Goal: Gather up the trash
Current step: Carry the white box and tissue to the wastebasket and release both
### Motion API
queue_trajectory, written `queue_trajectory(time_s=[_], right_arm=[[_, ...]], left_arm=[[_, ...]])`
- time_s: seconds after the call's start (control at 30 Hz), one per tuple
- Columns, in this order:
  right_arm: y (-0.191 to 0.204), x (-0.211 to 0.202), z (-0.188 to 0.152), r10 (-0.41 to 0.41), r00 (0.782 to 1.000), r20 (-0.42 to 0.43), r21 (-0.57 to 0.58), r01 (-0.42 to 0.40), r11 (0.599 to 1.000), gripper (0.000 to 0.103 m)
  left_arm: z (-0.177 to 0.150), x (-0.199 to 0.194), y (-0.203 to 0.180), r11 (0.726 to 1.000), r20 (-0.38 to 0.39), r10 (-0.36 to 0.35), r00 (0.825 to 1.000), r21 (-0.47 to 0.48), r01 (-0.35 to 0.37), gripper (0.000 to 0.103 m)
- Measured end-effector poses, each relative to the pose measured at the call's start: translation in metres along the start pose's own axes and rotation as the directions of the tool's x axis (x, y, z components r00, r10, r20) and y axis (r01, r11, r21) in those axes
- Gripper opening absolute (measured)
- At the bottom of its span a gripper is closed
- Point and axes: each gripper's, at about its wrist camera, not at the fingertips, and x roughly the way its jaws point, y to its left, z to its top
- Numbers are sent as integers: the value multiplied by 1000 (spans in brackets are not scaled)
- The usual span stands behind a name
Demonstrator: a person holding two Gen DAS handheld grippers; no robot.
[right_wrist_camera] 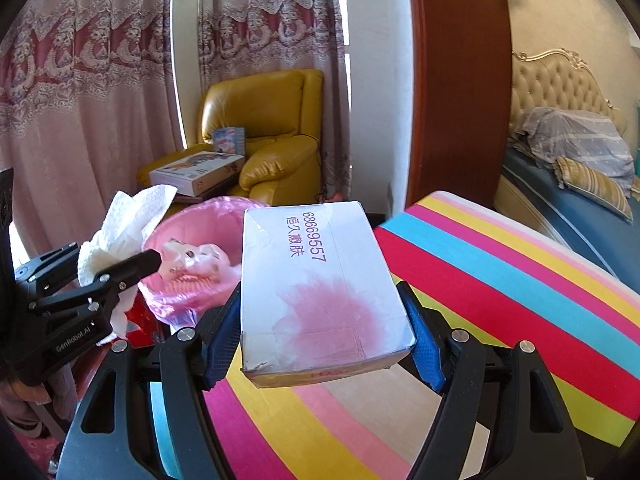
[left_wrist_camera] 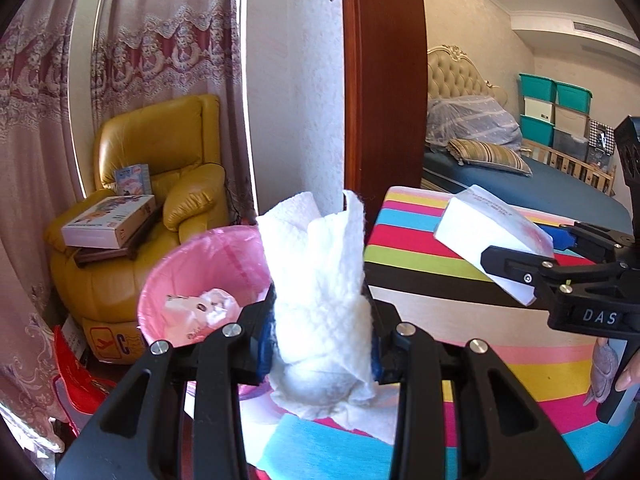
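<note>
**White paper and a white carton, both gripped beside a pink-lined bin**

White crumpled paper towel point(left_wrist_camera: 320, 300): pinched between the blue pads of the left gripper point(left_wrist_camera: 322, 344), jaws nearly closed on it, loose ends standing up above the fingers and hanging below. Held over the striped edge, just beside the bin.

White cardboard box point(right_wrist_camera: 320, 288): purple printed digits and characters on top, a pink stain across the near half, a dented near corner. Clamped by its two long sides in the right gripper point(right_wrist_camera: 320, 332), jaws set wide to its width, blue pads point(right_wrist_camera: 222, 332) pressed flat against it. Lifted clear of the striped surface, far end pointing toward the bin.

Bin point(left_wrist_camera: 200, 280): round, lined with a pink bag, already holding crumpled white wrappers point(left_wrist_camera: 208, 304). Placed below and beyond both grippers, off the left edge of the striped surface.

Striped cloth surface point(right_wrist_camera: 500, 280): bands of pink, yellow, blue, red, green and beige, beneath both grippers.

Background: yellow leather armchair point(left_wrist_camera: 160, 184) stacked with a flat boxed set point(left_wrist_camera: 108, 222); lace-trimmed pink curtains point(left_wrist_camera: 160, 40); dark wooden door frame point(left_wrist_camera: 384, 80); bed with tufted headboard point(left_wrist_camera: 456, 76); teal and white storage crates point(left_wrist_camera: 556, 108). Fingers of a hand point(left_wrist_camera: 624, 376) on the right gripper's handle.
</note>
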Motion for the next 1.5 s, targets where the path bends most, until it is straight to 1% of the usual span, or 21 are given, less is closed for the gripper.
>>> queue_trajectory(time_s=[0.37, 0.67, 0.8, 0.97, 1.17, 1.4, 1.47, 1.5], right_arm=[[36, 22, 26, 50, 999, 15, -59, -49, 997, 70], [63, 53, 41, 72, 997, -1, -97, -71, 993, 70], [68, 67, 45, 82, 997, -2, -98, -82, 992, 70], [73, 85, 48, 74, 997, -17, -105, -75, 992, 70], [79, 108, 44, 65, 997, -47, -123, -71, 990, 70], [96, 131, 54, 56, 997, -55, -193, -65, 979, 69], [95, 135, 57, 60, 997, -58, -170, -69, 983, 69], [93, 137, 58, 76, 995, -61, -153, -85, 985, 69]], left_arm=[[0, 1, 32, 998, -3, 52, 999, -33, -52, 35], [0, 13, 62, 993, -22, 101, 995, -51, -102, 36], [0, 22, 75, 992, -29, 105, 994, -62, -107, 36], [0, 38, 85, 991, -53, 108, 993, -78, -112, 36], [-4, 55, 95, 989, -84, 107, 991, -88, -115, 37], [-2, 75, 109, 988, -118, 87, 989, -115, -101, 37], [-3, 79, 113, 986, -123, 97, 988, -120, -112, 38], [-3, 81, 115, 986, -124, 100, 987, -121, -116, 41]])
